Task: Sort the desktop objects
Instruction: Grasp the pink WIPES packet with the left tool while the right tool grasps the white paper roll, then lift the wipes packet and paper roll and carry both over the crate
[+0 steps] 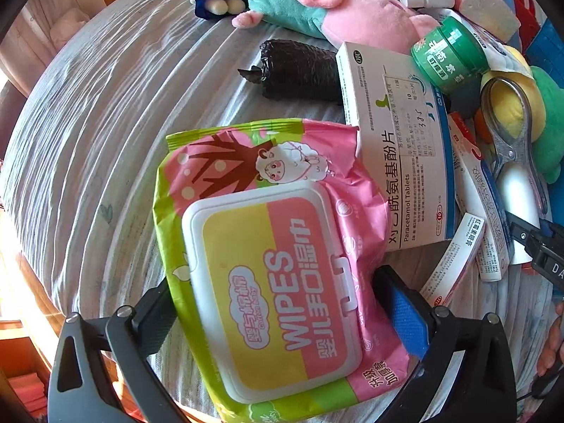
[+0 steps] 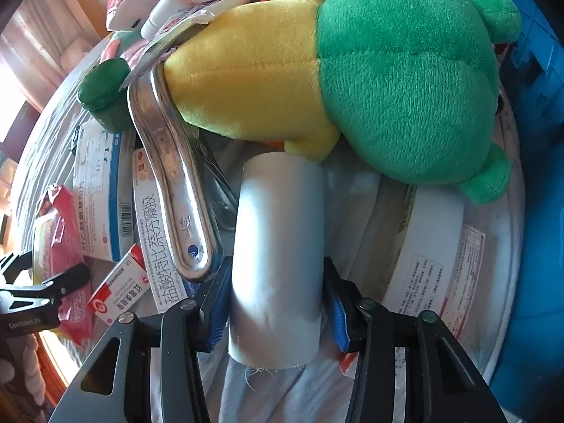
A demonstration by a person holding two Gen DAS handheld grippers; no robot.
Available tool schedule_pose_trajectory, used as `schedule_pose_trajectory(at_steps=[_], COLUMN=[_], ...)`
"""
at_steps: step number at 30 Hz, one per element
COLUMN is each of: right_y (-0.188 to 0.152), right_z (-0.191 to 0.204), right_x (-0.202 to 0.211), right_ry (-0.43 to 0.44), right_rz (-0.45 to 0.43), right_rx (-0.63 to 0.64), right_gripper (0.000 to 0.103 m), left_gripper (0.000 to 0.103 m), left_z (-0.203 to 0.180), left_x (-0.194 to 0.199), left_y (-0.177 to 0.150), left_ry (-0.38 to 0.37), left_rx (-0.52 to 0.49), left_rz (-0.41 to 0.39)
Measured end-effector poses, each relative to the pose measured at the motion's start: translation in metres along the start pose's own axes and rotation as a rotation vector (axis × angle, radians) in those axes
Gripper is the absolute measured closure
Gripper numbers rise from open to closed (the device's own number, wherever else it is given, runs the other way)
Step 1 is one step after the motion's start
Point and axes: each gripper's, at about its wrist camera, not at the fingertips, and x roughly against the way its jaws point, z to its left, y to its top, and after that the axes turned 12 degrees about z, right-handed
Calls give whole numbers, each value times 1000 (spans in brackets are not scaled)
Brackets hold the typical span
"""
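Note:
A pink and green wipes pack [image 1: 268, 282] with a yellow and pink lid lies crosswise between the fingers of my left gripper [image 1: 278, 289]. The blue pad [image 1: 405, 317] on the right presses its edge, while the left pad is hidden behind the pack. In the right wrist view a pale grey roll [image 2: 278, 239] stands between the blue pads of my right gripper [image 2: 278, 268], and both pads touch its sides. A yellow and green plush [image 2: 352, 70] lies just beyond the roll's far end. A metal handle [image 2: 176, 194] rests beside the roll on its left.
A heap on the striped bedsheet [image 1: 105, 123] holds a paracetamol box [image 1: 398, 141], a green jar [image 1: 447, 56], a black roll of bags [image 1: 299, 70], a pink and teal plush [image 1: 335, 3] and small medicine boxes [image 2: 116, 289]. A white tub [image 2: 423, 246] and blue bin [image 2: 535, 105] sit to the right.

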Motion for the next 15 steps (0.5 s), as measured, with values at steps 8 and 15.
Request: schedule_pose_trajectory(at_steps=[8, 15], right_y=[10, -1], right_z=[5, 8], right_x=[1, 17], right_ry=[-31, -76], right_rz=[-5, -30], right_rx=[-9, -6], right_gripper=[58, 58], left_gripper=[9, 26], left_z=[-1, 2], left_x=[9, 45], left_y=[-1, -2], left_ry=[-2, 25], left_rx=[0, -22], left_rz=[-15, -112])
